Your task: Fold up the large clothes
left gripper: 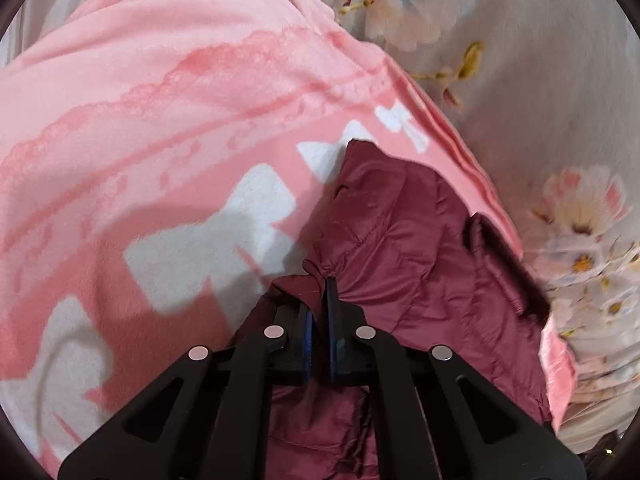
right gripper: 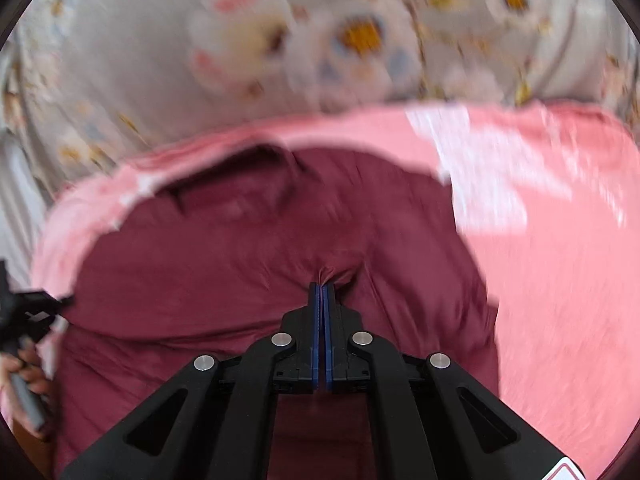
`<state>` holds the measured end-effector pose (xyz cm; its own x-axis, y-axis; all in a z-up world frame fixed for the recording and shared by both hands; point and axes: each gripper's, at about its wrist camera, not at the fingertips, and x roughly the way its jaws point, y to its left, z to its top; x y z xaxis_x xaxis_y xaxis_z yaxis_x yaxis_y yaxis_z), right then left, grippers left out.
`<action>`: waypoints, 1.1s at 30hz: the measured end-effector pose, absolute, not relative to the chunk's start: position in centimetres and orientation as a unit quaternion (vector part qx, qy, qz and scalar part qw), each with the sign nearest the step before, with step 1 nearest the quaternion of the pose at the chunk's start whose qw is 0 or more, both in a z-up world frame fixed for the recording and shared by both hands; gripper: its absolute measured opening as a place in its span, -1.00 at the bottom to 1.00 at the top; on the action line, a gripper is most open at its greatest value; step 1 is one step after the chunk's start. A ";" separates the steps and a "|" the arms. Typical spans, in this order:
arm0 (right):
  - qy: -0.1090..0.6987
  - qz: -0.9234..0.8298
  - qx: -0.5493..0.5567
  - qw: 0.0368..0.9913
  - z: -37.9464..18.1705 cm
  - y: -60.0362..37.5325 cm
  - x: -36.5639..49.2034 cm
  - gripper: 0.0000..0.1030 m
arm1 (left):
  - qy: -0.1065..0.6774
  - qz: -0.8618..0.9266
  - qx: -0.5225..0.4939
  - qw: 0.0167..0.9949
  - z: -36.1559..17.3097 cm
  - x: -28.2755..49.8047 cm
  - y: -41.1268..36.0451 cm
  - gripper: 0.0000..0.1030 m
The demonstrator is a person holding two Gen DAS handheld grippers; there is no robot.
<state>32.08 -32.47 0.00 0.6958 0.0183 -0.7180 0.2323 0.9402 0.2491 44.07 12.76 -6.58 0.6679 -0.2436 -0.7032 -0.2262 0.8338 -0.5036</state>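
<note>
Lying on a pink blanket (left gripper: 168,92) with white block shapes, the maroon quilted garment (left gripper: 404,240) is sitting near the blanket's edge, and a grey floral bedsheet (left gripper: 540,80) is showing beyond that edge. The left gripper (left gripper: 321,280) is pinching a small gathered fold of the maroon fabric, its black fingers drawn almost together with the blue pads pressing on the cloth and puckers radiating from the bite. In the right wrist view, which is blurring with motion, the right gripper (right gripper: 322,285) is likewise clamping a bunched ridge of the same garment (right gripper: 224,248), its jaws standing nearly closed with only the fabric between them. The garment is spreading wide across the lower middle of that view, with a darker collar or opening lying toward its far side, close to the blanket (right gripper: 560,280) border. At the left edge of the right wrist view, a person's hand (right gripper: 28,372) is gripping a grey handle beneath part of the other black tool.
</note>
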 end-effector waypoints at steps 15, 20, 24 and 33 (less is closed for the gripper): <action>0.373 -0.128 0.170 0.903 0.8 -31.7 28.9 -0.40 | 0.384 0.049 -0.136 0.912 -4.2 41.0 10.7 -0.63; 0.354 -0.052 0.145 0.922 3.1 -26.7 30.1 -0.52 | 0.355 0.006 -0.112 0.928 0.1 40.3 7.7 -0.59; 0.366 -0.015 0.100 0.925 2.6 -22.0 32.7 -0.67 | 0.368 -0.015 -0.083 0.926 -0.3 41.6 3.7 -0.59; 0.437 0.016 0.141 0.888 -2.0 -21.0 34.4 -0.81 | 0.424 -0.006 -0.039 0.905 -6.5 42.3 2.0 -0.58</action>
